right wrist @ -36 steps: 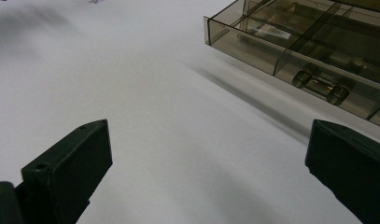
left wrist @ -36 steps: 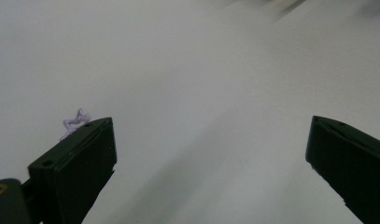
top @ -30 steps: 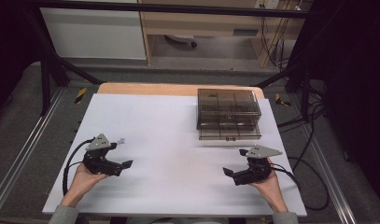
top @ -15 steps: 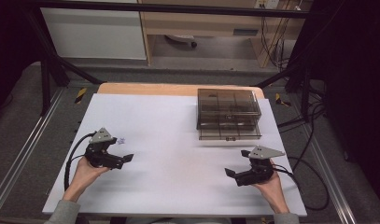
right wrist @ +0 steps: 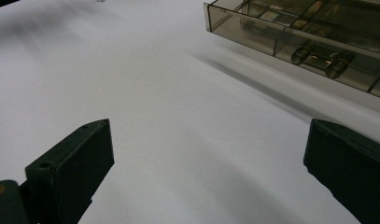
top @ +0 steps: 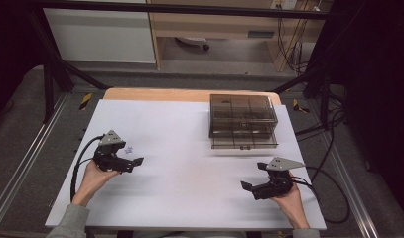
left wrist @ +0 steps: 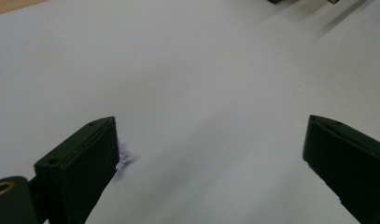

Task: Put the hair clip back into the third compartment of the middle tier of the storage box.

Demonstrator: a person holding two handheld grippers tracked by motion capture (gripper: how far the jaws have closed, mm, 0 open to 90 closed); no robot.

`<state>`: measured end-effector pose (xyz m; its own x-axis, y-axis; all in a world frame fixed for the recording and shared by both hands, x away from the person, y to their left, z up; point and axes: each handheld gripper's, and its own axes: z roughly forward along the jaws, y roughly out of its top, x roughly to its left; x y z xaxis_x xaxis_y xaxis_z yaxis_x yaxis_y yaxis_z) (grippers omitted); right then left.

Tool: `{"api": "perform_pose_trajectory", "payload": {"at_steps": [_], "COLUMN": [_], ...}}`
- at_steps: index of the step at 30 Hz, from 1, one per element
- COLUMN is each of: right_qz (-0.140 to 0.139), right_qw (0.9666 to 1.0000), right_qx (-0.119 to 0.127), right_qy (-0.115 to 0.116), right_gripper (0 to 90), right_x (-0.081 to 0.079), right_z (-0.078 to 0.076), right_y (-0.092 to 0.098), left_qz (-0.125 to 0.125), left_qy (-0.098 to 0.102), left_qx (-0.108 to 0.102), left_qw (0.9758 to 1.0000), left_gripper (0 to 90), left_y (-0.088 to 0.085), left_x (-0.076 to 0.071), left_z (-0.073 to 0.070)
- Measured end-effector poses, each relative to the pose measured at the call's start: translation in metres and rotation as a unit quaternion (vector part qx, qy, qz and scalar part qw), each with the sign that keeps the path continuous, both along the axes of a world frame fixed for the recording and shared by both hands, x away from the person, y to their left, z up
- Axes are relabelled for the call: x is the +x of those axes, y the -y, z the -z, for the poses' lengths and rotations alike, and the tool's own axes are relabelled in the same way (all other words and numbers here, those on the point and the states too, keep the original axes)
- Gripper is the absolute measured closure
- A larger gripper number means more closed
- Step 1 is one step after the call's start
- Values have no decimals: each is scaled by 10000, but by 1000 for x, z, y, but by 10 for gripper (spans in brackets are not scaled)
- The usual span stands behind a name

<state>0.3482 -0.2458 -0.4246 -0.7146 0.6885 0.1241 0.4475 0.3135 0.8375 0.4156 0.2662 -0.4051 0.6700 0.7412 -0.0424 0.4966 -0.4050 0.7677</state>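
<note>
The table (top: 189,148) was covered by a white sheet, wooden edge showing at the far side. At its far right stood a smoky clear plastic box (top: 243,120) with divided compartments on top and a shallow drawer with a small handle in front; the right gripper view showed that handle and the drawer front closely.

The right gripper (top: 254,178) hovered over the near right of the sheet, jaws wide apart, nothing between them, well apart from the box. The left gripper (top: 131,162) sat at the near left, jaws likewise spread and empty.

The work in hand appeared to be the small purple scrap (left wrist: 124,155) lying flat on the sheet. In the left gripper view it lay just beside the inner edge of one jaw, partly hidden by it; I could not tell whether it touched. In the high view it was a pale speck (top: 129,148) just beyond the gripper.

Judgement on handling: the scrap looked thin, crinkled and nearly weightless, probably soft film or paper. It would likely slide or flutter on the smooth sheet if nudged, and crush easily. Best hold: bring both jaw tips down around a raised, crumpled fold and close gently, not scrape along the sheet.
</note>
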Motion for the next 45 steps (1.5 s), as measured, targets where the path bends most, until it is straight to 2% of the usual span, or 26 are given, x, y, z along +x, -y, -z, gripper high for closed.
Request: {"api": "perform_pose_trajectory", "payload": {"at_steps": [6, 7, 9, 17, 19, 25, 28, 29, 32, 39, 45], "right_qz": [-10, -14, -29, -12, -25, -10, -15, -15, -5, 14, 7], "right_qw": [10000, 10000, 10000, 10000, 10000, 10000, 10000, 10000, 10000, 10000, 10000], "right_qx": [39, 35, 42, 2, -40, -51, -60, -60, -52, -46, -47], "right_qy": [-29, -39, -65, -68, -62, -58, -56, -56, -53, -44, -54], "right_gripper": [18, 18, 18, 16, 15, 15, 15, 15, 15, 15, 15], "right_x": [1, 1, 1, 2, 2, 2, 3, 3, 2, 2, 3], "right_z": [1, 1, 1, 2, 2, 2, 2, 2, 2, 1, 1], "right_y": [1, 1, 1, 1, 1, 1, 1, 1, 1, 1, 1], "left_qz": [-87, -101, -161, -355, -435, -553, -602, -602, -621, -735, -757], "left_qy": [-33, -27, -34, -52, -127, -169, -188, -188, -233, -202, -267], "left_qx": [132, 254, 335, 345, 512, 630, 815, 815, 1007, 998, 987], "left_qw": [9999, 9996, 9993, 9988, 9977, 9963, 9947, 9947, 9927, 9921, 9919], "left_gripper": [57, 66, 79, 202, 215, 294, 348, 354, 374, 444, 475], "left_y": [-4, -4, -6, -9, -8, -10, -9, -9, -8, -9, -10], "left_x": [1, 1, 3, 13, 17, 22, 25, 25, 28, 33, 36], "left_z": [8, 9, 11, 17, 22, 24, 27, 27, 30, 29, 31]}}
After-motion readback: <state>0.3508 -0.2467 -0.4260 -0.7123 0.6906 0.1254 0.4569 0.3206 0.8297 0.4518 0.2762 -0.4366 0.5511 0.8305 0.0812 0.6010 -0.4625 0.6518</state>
